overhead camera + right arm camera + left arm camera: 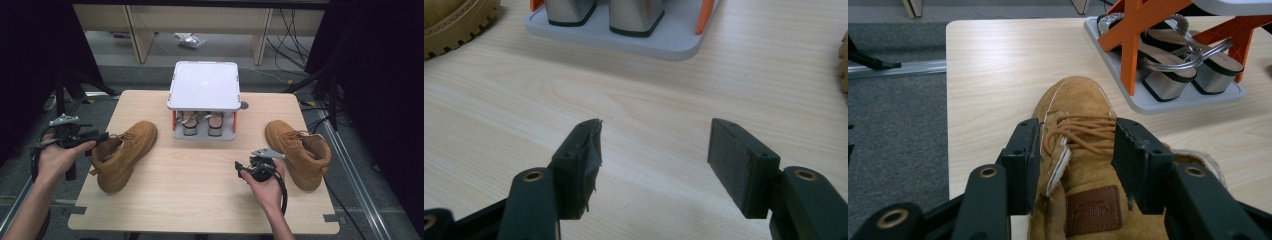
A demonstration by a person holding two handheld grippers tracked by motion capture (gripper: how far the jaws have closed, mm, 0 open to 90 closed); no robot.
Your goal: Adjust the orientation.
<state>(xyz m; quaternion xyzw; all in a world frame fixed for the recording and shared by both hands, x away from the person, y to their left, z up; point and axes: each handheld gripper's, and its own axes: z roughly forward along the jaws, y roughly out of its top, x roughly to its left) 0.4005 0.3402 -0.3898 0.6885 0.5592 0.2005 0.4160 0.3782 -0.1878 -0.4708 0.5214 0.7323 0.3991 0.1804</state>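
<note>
at the left side of the table [200,200] the left gripper [102,137] reaches the left boot [122,152]; its jaws stand wide on both sides of the laced upper, just beside it, not yet pressing. this looks like the grasping step, so the next move calls for closing there. the right gripper [239,167] hovers wide open and holds nothing, between the shoe rack [204,95] and the right boot [300,150].

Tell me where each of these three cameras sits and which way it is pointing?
High view: above the person's side, looking forward and down on the table; both forearms, left gripper and right gripper show.
Left gripper view: on the left gripper, looking along its jaws at the left boot.
Right gripper view: on the right gripper, facing bare tabletop.
All three share the shoe rack.
</note>
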